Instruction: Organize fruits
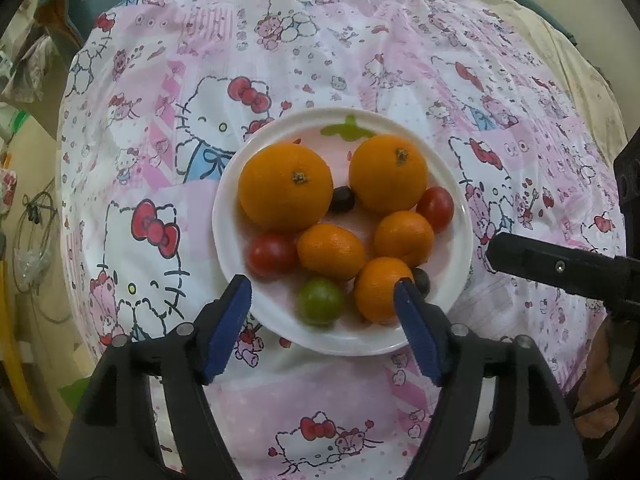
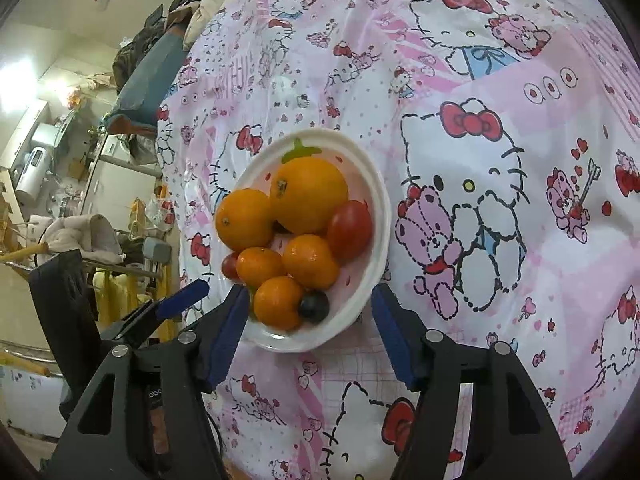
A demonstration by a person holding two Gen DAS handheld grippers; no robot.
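Observation:
A white plate (image 1: 344, 344) on the cartoon-cat tablecloth holds two large oranges (image 1: 286, 186), three small mandarins (image 1: 332, 252), two red tomatoes (image 1: 272, 254), a green fruit (image 1: 320, 300) and two dark grapes (image 1: 342, 199). My left gripper (image 1: 323, 290) hangs open over the plate's near edge, its blue pads on either side of the green fruit and nearest mandarin (image 1: 380, 290), pressing on nothing. In the right wrist view my right gripper (image 2: 310, 298) stands open around the near end of the plate (image 2: 381, 216), above a mandarin (image 2: 278, 302) and a grape (image 2: 315, 306).
The right gripper's black finger (image 1: 528, 260) reaches in from the right, beside the plate. The left gripper's blue pad (image 2: 184, 296) shows at the plate's left. The tablecloth (image 2: 500, 160) spreads wide around the plate. Cluttered shelves and furniture (image 2: 48, 168) lie past the table's left edge.

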